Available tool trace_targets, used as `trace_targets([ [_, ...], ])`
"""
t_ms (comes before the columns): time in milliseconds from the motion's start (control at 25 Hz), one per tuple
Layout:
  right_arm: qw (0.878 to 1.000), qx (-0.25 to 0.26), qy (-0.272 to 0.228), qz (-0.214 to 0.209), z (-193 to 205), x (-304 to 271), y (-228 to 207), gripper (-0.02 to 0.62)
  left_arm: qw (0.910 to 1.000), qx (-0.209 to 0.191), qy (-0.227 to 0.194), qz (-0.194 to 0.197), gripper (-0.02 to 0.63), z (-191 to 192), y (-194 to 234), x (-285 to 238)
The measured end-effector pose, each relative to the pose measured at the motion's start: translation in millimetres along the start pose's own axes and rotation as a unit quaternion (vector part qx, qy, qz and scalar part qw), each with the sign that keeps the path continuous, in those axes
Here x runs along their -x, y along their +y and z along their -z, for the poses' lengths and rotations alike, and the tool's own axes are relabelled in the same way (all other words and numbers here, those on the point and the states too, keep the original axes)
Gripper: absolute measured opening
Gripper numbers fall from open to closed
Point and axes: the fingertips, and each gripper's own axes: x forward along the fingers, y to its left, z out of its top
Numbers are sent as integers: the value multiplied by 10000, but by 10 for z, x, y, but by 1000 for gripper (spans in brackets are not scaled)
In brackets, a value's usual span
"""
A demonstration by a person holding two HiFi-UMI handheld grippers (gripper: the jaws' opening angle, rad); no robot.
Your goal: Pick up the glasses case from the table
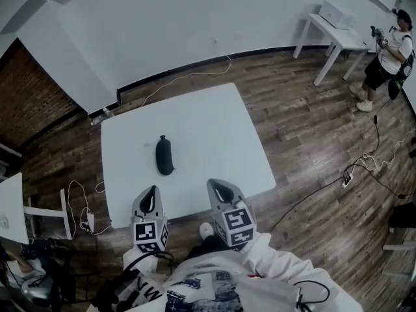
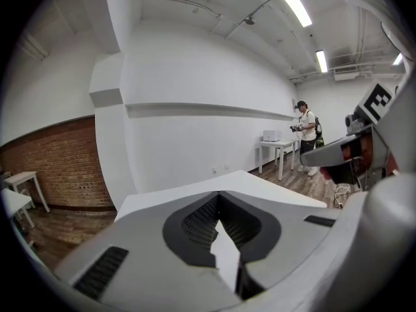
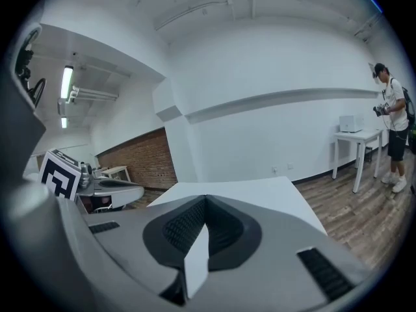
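Head view. Shows a dark glasses case (image 1: 164,155) lying flat on a white table (image 1: 214,129), left of the middle and about halfway between the near and far edges, with its long side running near-to-far. Shows the left tool (image 1: 153,190) and the right tool (image 1: 217,186) side by side over the near edge, both aimed across the table, both well short of the case and touching nothing. Puts the case closer to the left tool, a little to that tool's right. Takes in a person (image 1: 389,57) standing well off by a small white table (image 1: 331,28) in the far right corner of the room.

Left gripper view. Shows the left tool (image 2: 219,195) pressed together at the tips, with nothing pinched. Looks out over the table (image 2: 273,190) toward the wall. Gives no sight of the case, probably because the tool's own body masks it. Catches the right tool (image 2: 354,151) at the right side.

Right gripper view. Shows the right tool (image 3: 206,199) likewise pressed together and empty, with bare table (image 3: 260,190) beyond and the left tool (image 3: 107,188) off to the left. Again gives no sight of the case.

Reads as the approach step, with the grasp not yet begun. Calls next for spreading one tool, most likely the left. Then calls for carrying it forward and down over the case, straddling the narrow width, closing firmly and lifting straight up.
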Motion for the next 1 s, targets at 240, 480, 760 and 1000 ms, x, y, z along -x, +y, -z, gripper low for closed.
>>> trace_targets([
  [240,9999,-131,55,40,21,-67,-218,6,9988,205,403,-159,39,29,104,-337],
  [480,9996,-187,136,130,17,-101,-458,6,9917,685,1063,235,354,355,38,-874],
  [760,9989,-167,332,280,99,-70,-666,6,9776,792,1944,150,472,859,231,-1639],
  [1000,9975,-102,475,514,144,23,-841,6,9614,735,2646,-186,474,1308,499,-2079],
])
